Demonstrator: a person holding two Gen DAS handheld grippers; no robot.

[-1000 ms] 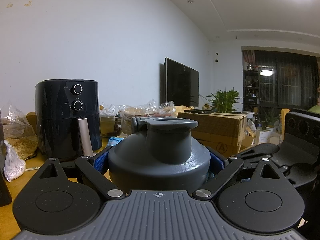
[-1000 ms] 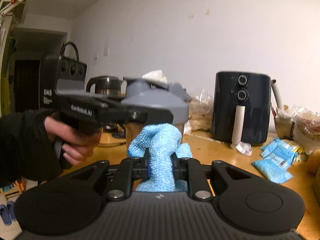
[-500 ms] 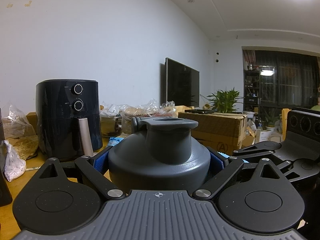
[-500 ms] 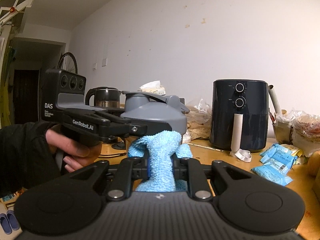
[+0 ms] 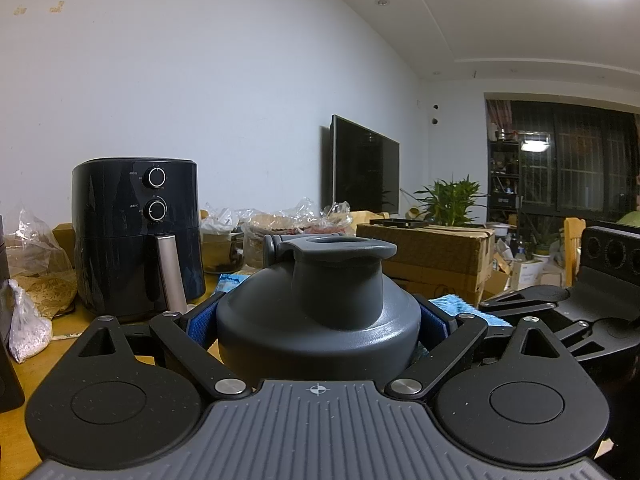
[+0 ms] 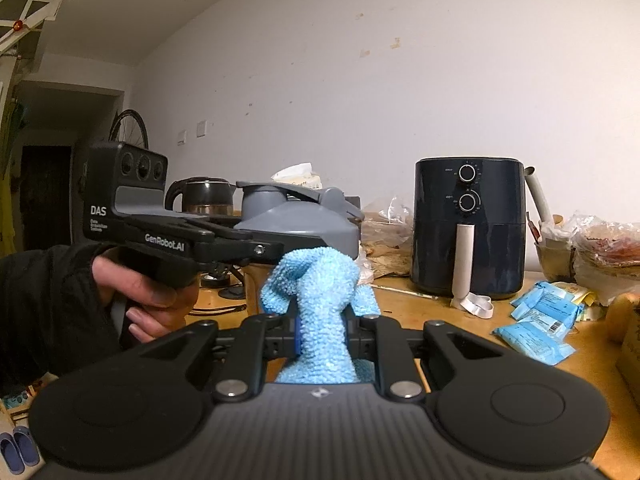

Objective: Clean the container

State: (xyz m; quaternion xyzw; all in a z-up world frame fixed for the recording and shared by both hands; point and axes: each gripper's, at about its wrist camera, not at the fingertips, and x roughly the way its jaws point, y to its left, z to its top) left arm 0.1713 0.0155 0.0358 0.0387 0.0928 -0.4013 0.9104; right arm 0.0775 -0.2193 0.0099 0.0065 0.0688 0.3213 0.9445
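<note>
A shaker bottle with a grey flip lid (image 5: 318, 312) sits between the blue pads (image 5: 200, 320) of my left gripper (image 5: 318, 322), which is shut on it just under the lid. In the right wrist view a person's hand holds the left gripper (image 6: 240, 246) level, with the bottle (image 6: 304, 224) at its tip. My right gripper (image 6: 324, 328) is shut on a light blue cloth (image 6: 320, 292), whose bunched top stands right in front of the bottle's body, below the lid. Whether the two touch I cannot tell. The cloth (image 5: 460, 304) also peeks out beside the lid.
A wooden table (image 6: 420, 312) carries a black air fryer (image 6: 468, 232), a kettle (image 6: 200, 196), blue packets (image 6: 540, 320) and plastic bags of food (image 5: 280, 224). A cardboard box (image 5: 432, 256) stands behind the bottle, with a wall television beyond.
The right gripper has sunk a little and come closer to the bottle, so the blue cloth now shows beside the lid in the left wrist view. The left gripper and bottle have kept still.
</note>
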